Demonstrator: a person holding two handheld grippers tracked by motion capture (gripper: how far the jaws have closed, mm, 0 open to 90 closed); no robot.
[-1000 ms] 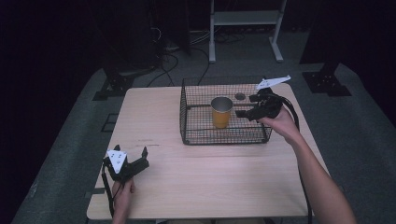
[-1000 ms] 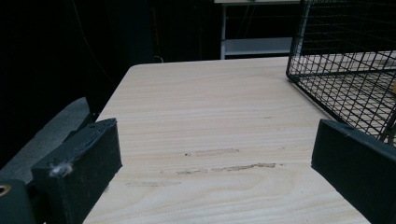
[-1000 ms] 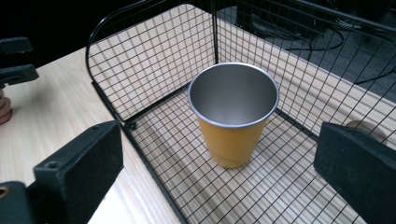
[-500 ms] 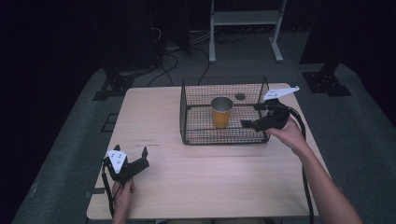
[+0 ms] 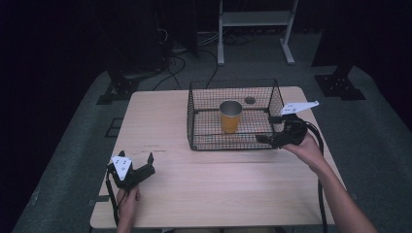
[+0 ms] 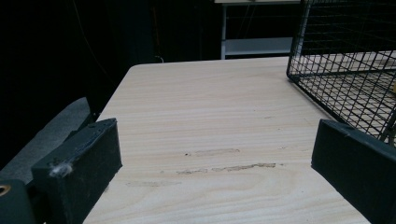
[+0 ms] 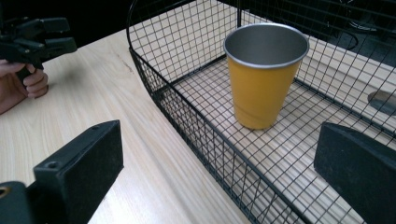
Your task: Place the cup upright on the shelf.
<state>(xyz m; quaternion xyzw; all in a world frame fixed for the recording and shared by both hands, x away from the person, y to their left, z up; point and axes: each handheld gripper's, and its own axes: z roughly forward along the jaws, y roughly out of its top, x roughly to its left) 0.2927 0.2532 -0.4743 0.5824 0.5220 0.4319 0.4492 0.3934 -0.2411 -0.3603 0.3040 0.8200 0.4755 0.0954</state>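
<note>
**Cup upright in wire basket, both grippers released**

A pale wooden surface [image 5: 223, 189] with fine straight grain and rounded corners is seen from above. A rectangular black wire basket [image 5: 233, 143] of thin square mesh is set on its far right part. Inside the basket, an orange cup [image 5: 230, 116] is stood upright on the mesh floor; it is tapered, smooth-walled, with a grey metallic rim and inside. In the right gripper view the cup [image 7: 264, 74] is seen beyond the basket's near wall [image 7: 196, 126], whose top wire is curved at the corner.

The right gripper [image 5: 272, 130] is held at the basket's right near corner, just beside the wire. Its fingers [image 7: 79, 177], blocky and matte black, are spread wide apart and nothing is held between them.

The left gripper [image 5: 137, 164] is held near the surface's left near edge, well apart from the basket. Its fingers [image 6: 77, 170] are likewise released, with bare wood between them; a bit of pale fluff is stuck to one. Faint scuffs [image 6: 229, 167] are marked on the wood ahead of them.
</note>
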